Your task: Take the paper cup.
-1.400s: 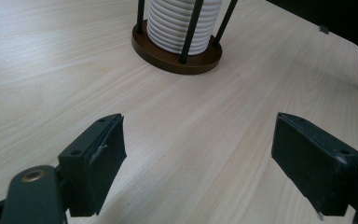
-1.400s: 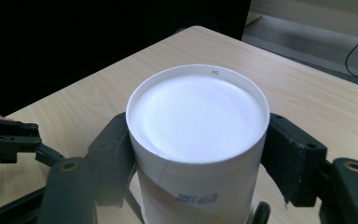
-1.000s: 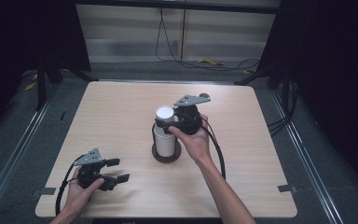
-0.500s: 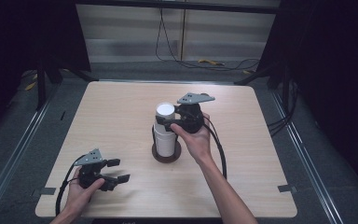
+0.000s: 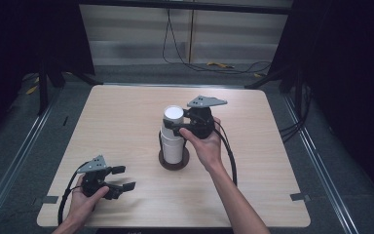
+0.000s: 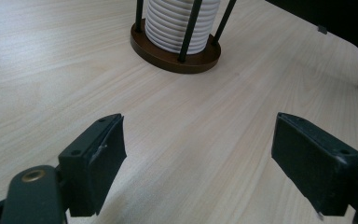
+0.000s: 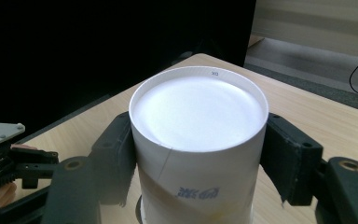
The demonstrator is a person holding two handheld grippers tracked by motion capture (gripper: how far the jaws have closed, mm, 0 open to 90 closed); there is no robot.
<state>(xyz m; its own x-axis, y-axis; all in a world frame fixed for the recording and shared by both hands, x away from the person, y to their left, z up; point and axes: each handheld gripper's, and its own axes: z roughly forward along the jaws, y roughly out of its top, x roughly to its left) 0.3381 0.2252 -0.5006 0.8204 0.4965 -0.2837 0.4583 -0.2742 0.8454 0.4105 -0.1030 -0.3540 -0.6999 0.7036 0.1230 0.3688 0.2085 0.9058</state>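
Right gripper (image 7: pixel 198 158) now pinching the top cup (image 7: pixel 198 135) between both pads, jaws just drawn in against its sides above the stack (image 5: pixel 174 141) in the holder (image 5: pixel 173 161). Grip looks set, so lifting the cup straight up off the stack likely comes next. Left gripper (image 5: pixel 121 178) spread wide and idle, low on the table (image 5: pixel 126 117), holder well ahead of it.
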